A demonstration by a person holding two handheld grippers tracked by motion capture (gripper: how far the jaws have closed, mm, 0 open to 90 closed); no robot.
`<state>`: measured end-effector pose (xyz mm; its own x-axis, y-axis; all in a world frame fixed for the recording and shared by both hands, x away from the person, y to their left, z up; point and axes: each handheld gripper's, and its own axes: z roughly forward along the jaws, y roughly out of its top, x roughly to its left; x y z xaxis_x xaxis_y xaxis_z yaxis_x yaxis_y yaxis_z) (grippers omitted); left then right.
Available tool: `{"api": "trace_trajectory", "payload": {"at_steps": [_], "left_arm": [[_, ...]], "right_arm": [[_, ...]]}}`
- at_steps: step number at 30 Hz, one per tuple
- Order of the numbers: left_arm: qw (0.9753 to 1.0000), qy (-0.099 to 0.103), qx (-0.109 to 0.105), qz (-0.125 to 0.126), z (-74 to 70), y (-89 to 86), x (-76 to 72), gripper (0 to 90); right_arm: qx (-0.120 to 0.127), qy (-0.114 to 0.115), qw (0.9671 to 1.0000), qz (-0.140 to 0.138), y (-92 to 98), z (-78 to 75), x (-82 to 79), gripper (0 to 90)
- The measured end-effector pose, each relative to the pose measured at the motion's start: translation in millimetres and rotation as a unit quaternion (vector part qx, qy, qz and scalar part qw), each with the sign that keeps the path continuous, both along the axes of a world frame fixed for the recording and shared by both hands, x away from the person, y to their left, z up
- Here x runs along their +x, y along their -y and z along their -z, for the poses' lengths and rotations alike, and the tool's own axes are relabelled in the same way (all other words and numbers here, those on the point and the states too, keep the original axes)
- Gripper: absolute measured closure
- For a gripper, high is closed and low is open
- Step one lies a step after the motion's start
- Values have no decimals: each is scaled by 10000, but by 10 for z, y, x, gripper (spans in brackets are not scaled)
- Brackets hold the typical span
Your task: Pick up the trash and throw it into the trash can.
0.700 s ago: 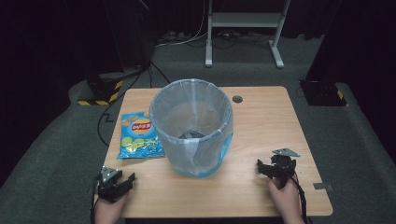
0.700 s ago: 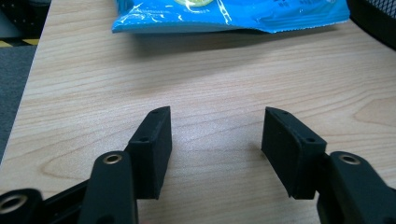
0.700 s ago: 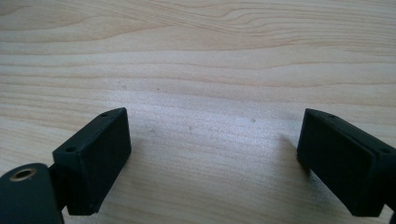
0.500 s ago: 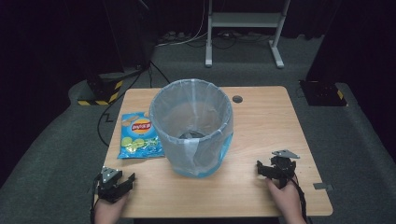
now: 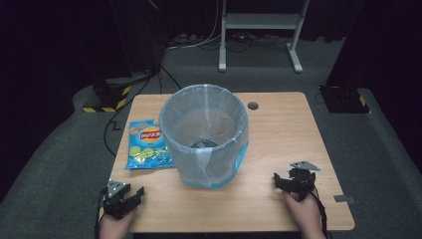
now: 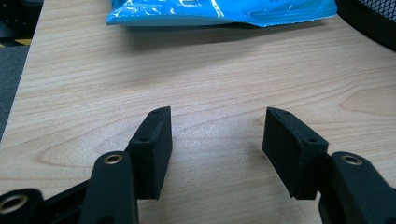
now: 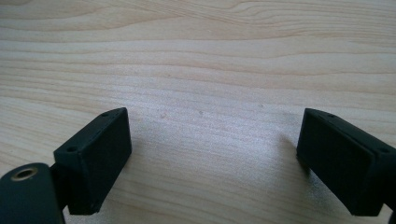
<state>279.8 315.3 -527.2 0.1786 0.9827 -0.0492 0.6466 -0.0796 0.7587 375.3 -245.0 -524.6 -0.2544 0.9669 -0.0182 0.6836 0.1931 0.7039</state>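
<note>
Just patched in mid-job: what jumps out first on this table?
The big bin lined with a translucent bag stands upright mid-table, with something dark at its bottom that I can't identify. A blue chip bag lies flat just to its left, near the table's left edge. The left gripper and right gripper sit at the near corners, both with jaws open over bare wood and holding nothing.

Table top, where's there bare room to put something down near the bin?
Bare wood lies right of the lined bin, out to the table edge, and along the near edge between the left gripper and right gripper. Left of the bin is crowded by the chip bag.
</note>
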Motion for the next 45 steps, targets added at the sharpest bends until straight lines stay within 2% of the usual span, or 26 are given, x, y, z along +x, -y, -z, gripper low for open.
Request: {"api": "trace_trajectory", "payload": {"at_steps": [1, 2, 5, 7, 8, 10, 12, 14, 16, 18, 19, 20, 23, 25, 27, 28, 29, 31, 32, 33, 34, 35, 37, 40, 41, 45], "left_arm": [[10000, -48, 76, 23, -25, 5, 1, 511], [9999, -1, 132, 29, -84, 19, 0, 582], [9989, 473, 63, 16, -346, 44, 43, 687], [9974, 718, 50, -89, -531, 8, 181, 674], [9970, 767, 32, -122, -584, -8, 245, 615], [9970, 764, 68, -100, -691, -64, 453, 545], [9965, 807, 83, -205, -720, -120, 678, 438], [9972, 662, 4, -343, -687, -178, 868, 344], [9975, 539, -66, -448, -591, -242, 1008, 309], [9985, 198, -102, -507, -458, -304, 1136, 312], [9986, -41, -197, -498, -385, -331, 1203, 307], [9982, -264, -185, -501, -320, -346, 1259, 287], [9971, -640, -197, -372, -188, -329, 1357, 303], [9959, -819, -126, -375, -138, -295, 1390, 310], [9961, -778, -21, -418, -134, -260, 1383, 332], [9962, -775, 45, -405, -139, -241, 1376, 372], [9962, -770, 164, -370, -143, -221, 1367, 464], [9962, -737, 326, -326, -142, -175, 1339, 496], [9963, -736, 320, -318, -146, -165, 1328, 546], [9965, -730, 316, -256, -149, -148, 1313, 690], [9968, -709, 328, -188, -149, -136, 1306, 690], [9969, -689, 346, -134, -148, -118, 1293, 737], [9978, -568, 307, -124, -126, -97, 1255, 822], [9979, -542, 321, -129, -129, -70, 1205, 871], [9982, -452, 369, -134, -136, -58, 1174, 876], [9995, -70, 297, -104, -206, -29, 1004, 890]], "right_arm": [[-1, -1, 10000, 1, 0, 0, 0, 97], [0, -1, 10000, 1, 0, 0, 0, 97], [0, 0, 10000, -2, 0, 0, 0, 97], [-3, 2, 10000, -5, 1, 0, 0, 98], [-2, 1, 10000, -8, 1, 0, -1, 98], [4, -4, 10000, 4, -1, 0, -3, 98], [4, -3, 10000, -9, -2, 0, -5, 100], [-1, 2, 10000, -17, -2, 0, -6, 101], [2, 8, 10000, -27, -3, -1, -7, 106], [-3, 14, 10000, -68, -6, -1, -8, 111], [-2, 17, 10000, -73, -6, -1, -9, 112], [-4, 20, 10000, -75, -6, 0, -9, 112], [-22, 36, 9999, -96, -4, 0, -11, 115], [-22, 35, 9999, -96, -4, 0, -12, 115], [-22, 34, 9999, -100, -4, 0, -12, 116], [-21, 33, 9999, -98, -5, -1, -13, 116], [-16, 32, 9999, -108, -7, -1, -16, 119], [-22, 39, 9999, -113, -6, -1, -17, 120], [-10, 30, 9999, -98, -9, -2, -20, 120], [-3, 26, 10000, -92, -12, -2, -24, 121], [-3, 26, 10000, -92, -12, -2, -24, 121], [-12, 35, 9999, -110, -10, -1, -24, 122], [-12, 40, 9999, -113, -12, -2, -27, 126], [-10, 41, 9999, -116, -12, -2, -28, 127], [-8, 40, 9999, -121, -12, -2, -29, 130], [1, 46, 9999, -167, -10, -2, -34, 135]]}}
